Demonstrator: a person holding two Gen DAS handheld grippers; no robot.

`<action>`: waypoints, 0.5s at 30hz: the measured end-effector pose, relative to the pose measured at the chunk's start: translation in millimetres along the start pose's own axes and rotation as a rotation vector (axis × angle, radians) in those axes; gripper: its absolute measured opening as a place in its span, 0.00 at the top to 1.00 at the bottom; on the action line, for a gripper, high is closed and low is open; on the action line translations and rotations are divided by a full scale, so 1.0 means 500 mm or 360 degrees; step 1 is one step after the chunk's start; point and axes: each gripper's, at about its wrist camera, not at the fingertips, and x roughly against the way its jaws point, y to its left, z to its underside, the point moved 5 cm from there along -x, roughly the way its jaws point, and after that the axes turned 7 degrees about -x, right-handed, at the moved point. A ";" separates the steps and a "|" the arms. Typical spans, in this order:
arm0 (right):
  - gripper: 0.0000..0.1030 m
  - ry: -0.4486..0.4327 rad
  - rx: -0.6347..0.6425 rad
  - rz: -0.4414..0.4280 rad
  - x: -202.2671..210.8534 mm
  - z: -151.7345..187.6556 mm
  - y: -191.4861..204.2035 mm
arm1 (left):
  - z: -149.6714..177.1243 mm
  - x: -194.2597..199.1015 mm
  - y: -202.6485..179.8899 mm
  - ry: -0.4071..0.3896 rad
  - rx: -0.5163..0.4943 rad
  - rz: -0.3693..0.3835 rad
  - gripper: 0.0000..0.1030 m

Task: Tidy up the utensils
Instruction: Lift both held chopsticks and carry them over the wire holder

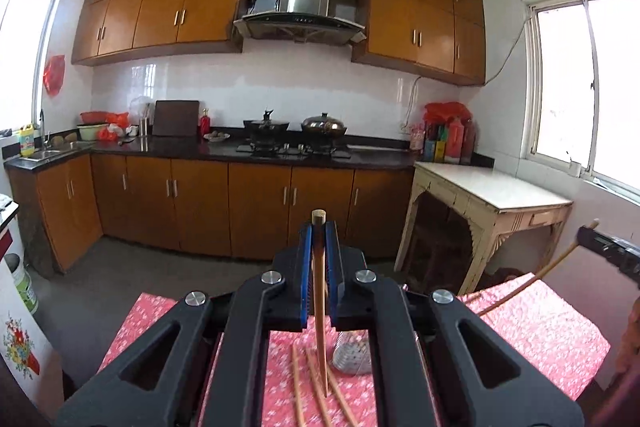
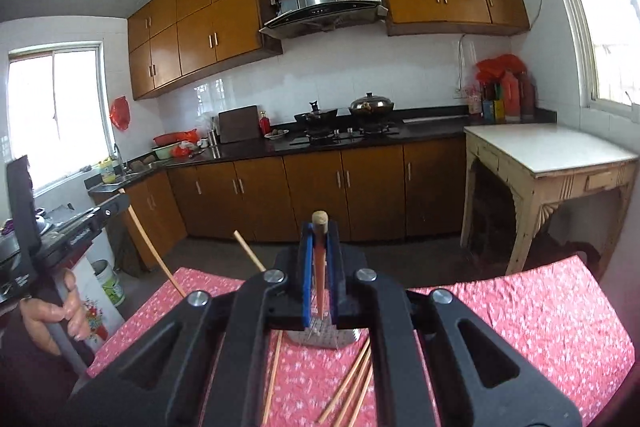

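Wooden chopsticks [image 1: 319, 307], perforated metal holder [image 1: 352, 355]

Mesh holder [image 1: 352, 353] behind claw arms

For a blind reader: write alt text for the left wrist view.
The left gripper is shut on a chopstick above a pink tablecloth, where more chopsticks lie beside a metal holder. Behind are wooden kitchen cabinets.

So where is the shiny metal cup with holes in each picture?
Left wrist view: the metal cup stands low, right of centre, behind the left hand-held gripper.
Right wrist view: the cup sits low at centre, under the right hand-held gripper.
Shared landmark: the pink tablecloth.
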 end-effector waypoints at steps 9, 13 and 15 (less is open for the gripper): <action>0.93 0.0108 -0.0006 0.0047 -0.165 -0.040 0.011 | -0.062 -0.096 -0.049 -0.0067 0.0079 0.0004 0.94; 0.93 0.0172 -0.0009 0.0050 -0.222 -0.027 0.007 | -0.067 -0.138 -0.062 -0.0100 0.0080 -0.0027 0.94; 0.93 0.0206 -0.0025 0.0046 -0.246 -0.019 -0.002 | -0.060 -0.163 -0.070 -0.0104 0.0054 -0.0058 0.94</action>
